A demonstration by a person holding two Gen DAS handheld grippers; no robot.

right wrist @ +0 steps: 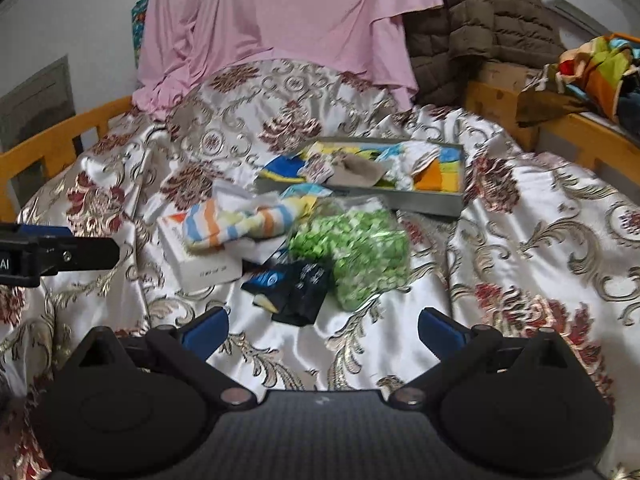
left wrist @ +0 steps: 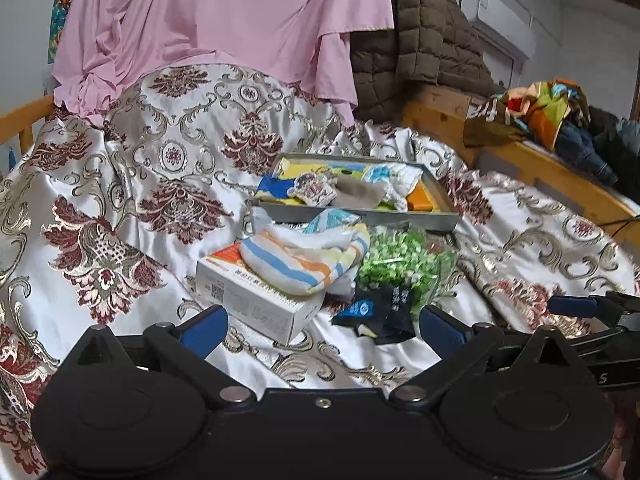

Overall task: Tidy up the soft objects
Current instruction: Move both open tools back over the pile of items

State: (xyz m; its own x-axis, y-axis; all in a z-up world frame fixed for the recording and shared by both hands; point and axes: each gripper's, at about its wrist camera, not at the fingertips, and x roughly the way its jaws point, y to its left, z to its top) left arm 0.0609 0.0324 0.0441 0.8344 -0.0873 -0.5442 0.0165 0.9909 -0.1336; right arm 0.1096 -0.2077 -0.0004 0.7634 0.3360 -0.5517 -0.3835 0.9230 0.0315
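Left gripper: fingers standing apart, gripping nothing, hovering near the white box. Right gripper: fingers likewise spread wide, holding nothing. Striped towel: lying across the box, in front of the gray tray. Tray: sitting on the floral bedspread, carrying folded cloths. Green bag: resting beside 2 dark packets.

Bed under white satin cover with maroon and gold floral pattern. Directly on it: grey tray of soft items, white box, green bag, dark packets. Pink sheet drapes behind.
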